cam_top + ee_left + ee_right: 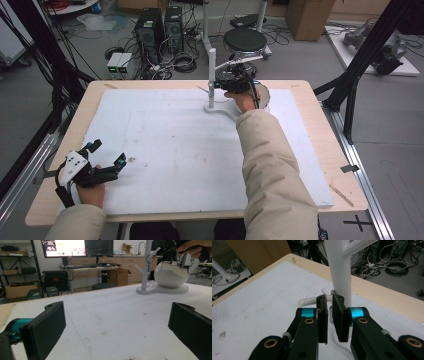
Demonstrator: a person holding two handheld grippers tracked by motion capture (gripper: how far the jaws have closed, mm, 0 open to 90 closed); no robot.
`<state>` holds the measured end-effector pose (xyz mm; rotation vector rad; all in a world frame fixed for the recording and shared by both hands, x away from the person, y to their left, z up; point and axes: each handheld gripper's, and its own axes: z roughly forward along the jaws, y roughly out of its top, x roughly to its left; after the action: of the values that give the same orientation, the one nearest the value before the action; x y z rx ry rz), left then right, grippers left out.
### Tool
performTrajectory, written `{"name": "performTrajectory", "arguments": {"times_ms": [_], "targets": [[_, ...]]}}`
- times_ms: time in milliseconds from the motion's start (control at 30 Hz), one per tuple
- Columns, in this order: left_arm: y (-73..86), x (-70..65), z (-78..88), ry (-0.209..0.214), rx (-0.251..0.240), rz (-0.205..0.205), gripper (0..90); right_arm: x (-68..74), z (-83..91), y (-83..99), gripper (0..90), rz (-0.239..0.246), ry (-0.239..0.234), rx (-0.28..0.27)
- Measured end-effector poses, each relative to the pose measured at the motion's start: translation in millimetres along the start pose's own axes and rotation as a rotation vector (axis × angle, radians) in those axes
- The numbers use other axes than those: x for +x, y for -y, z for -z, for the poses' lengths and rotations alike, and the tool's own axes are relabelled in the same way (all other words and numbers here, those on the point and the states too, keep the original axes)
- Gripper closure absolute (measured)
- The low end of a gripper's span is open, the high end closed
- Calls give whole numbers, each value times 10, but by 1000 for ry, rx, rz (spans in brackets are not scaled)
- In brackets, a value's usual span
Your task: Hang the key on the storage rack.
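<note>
Nearest to me, the left tool (102, 159) is resting at the near left of the desk (320, 130), on the white foam sheet (175, 150) that covers most of it. Its jaws are standing wide apart with nothing between them; the left gripper view is looking straight out through that gap over bare, slightly stained foam.

Farther out, the person's right sleeve (270, 165) is stretching across the sheet to the far side, where the right tool (329, 315) is working at the white stand (212, 75). Its jaws are nearly closed, just a narrow slit between the pads, right up by the stand's upright post and one of its short pegs (309, 300). I cannot tell whether anything thin is pinched in there; no object is showing between the pads.

My judgement: the work at the stand is in mid-course, hanging something on a peg or taking it off, and nothing is settled yet.

The views are each adding something. The left gripper view is showing a white bowl shaped like a cracked eggshell (171, 275) sitting on the stand's flat base beside the post, which the arm mostly covers from above. The right gripper view is giving the close look at the jaws and peg, while the high view is placing both tools well apart.
</note>
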<state>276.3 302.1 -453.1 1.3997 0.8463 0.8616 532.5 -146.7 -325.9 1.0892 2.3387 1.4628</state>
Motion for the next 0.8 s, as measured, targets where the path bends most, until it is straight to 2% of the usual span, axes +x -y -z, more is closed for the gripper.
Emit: {"name": "performTrajectory", "arguments": {"times_ms": [133,267,333,433,533,600,633,667,700,733,800], "targets": [[1,-3,0,1,-2,0,18,10,77,-2,801,3,2,-10],[3,-7,6,0,-10,-3,17,56,211,16,683,18,-11,-31],[3,-8,5,0,-10,-4,17,85,314,40,545,23,-12,-59],[4,-14,4,-2,-13,-4,17,149,487,42,318,33,19,-44],[3,-12,3,-2,-10,-4,17,270,673,36,98,91,96,-22],[3,-11,4,-2,-8,-8,17,335,791,51,76,106,102,-12],[2,-12,5,-1,-6,-8,17,373,846,66,6,131,115,-13],[2,-12,3,-1,-5,-9,17,408,901,93,4,159,122,-27],[2,-12,3,-1,-5,-9,17,408,901,93,4,159,122,-27],[1,-11,2,-1,-4,-9,17,455,1010,169,3,176,99,-47],[0,-13,1,-2,-2,-12,17,487,1107,270,4,203,99,-49]]}}
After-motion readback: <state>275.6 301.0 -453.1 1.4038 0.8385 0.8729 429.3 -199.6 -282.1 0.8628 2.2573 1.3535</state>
